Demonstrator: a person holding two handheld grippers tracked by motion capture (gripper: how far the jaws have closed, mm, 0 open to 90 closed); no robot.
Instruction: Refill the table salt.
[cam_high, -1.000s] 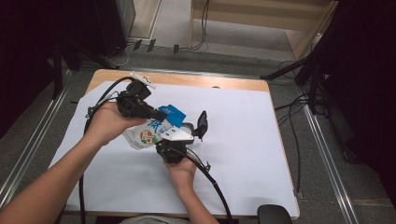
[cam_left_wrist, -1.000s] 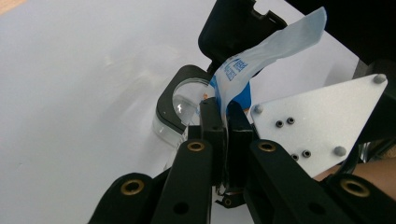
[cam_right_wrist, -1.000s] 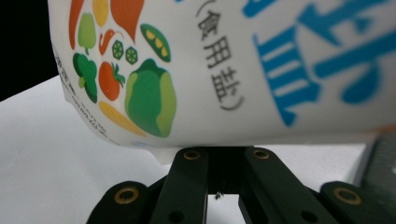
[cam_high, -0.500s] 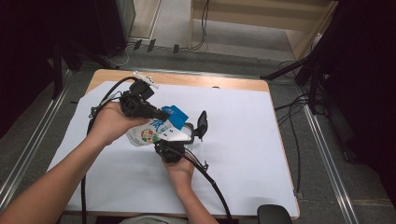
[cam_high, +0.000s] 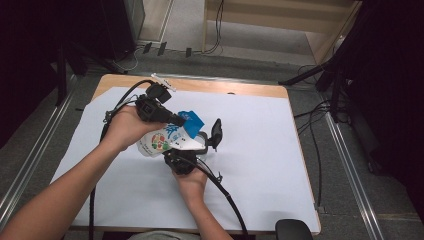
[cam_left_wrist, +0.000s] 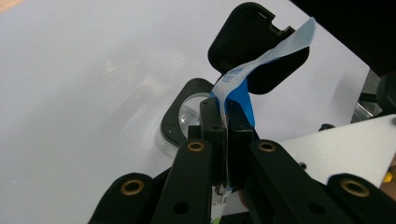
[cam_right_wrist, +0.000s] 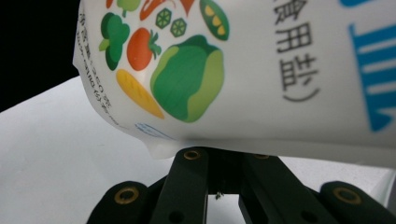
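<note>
White plastic pouch (cam_high: 165, 141) printed with vegetables, held tilted above the paper-covered desk (cam_high: 260, 150). Left tool (cam_high: 176, 120) clamped shut on the pouch's blue top edge. Right tool (cam_high: 186, 150) closed on the pouch's lower edge. Just beneath, on the desk: clear jar (cam_left_wrist: 180, 122) with open black flip lid (cam_left_wrist: 252, 42).

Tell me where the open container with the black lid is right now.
In the high view the container sits on the white sheet near the table's middle, lid flipped up, just right of the salt bag, under its blue top held in the left claw.
</note>
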